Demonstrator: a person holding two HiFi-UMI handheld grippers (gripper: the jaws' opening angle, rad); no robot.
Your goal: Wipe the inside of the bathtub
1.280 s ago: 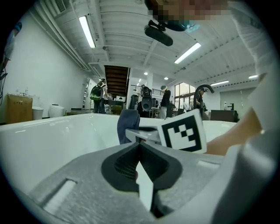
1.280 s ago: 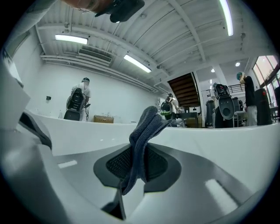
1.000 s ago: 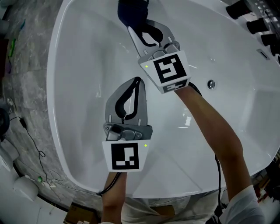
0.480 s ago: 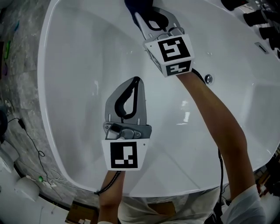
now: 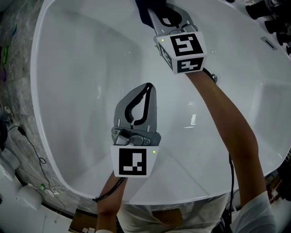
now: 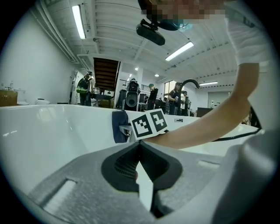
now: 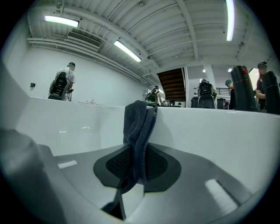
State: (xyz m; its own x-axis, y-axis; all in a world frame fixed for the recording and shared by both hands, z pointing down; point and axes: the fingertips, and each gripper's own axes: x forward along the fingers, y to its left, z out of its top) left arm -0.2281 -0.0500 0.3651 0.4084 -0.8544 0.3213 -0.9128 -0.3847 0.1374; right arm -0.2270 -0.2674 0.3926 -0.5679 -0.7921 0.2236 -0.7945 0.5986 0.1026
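The right hand-held gripper (image 5: 157, 11) carried cloth (image 7: 138, 127) farther.

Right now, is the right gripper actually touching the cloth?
Touching. The right gripper view shows the right gripper with its jaws closed on the dark cloth, which is pinched between the pads and sticks out past the tips.

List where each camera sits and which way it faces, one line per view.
Head view: on the person's head, facing steeply down into the bathtub; shows both arms, the left gripper and the right gripper.
Left gripper view: on the left gripper, facing across the bathtub at the right gripper's cube and the right arm; own jaws together.
Right gripper view: on the right gripper, facing the bathtub wall; own jaws shut on the cloth.
Shared: the cloth shows in all three views.
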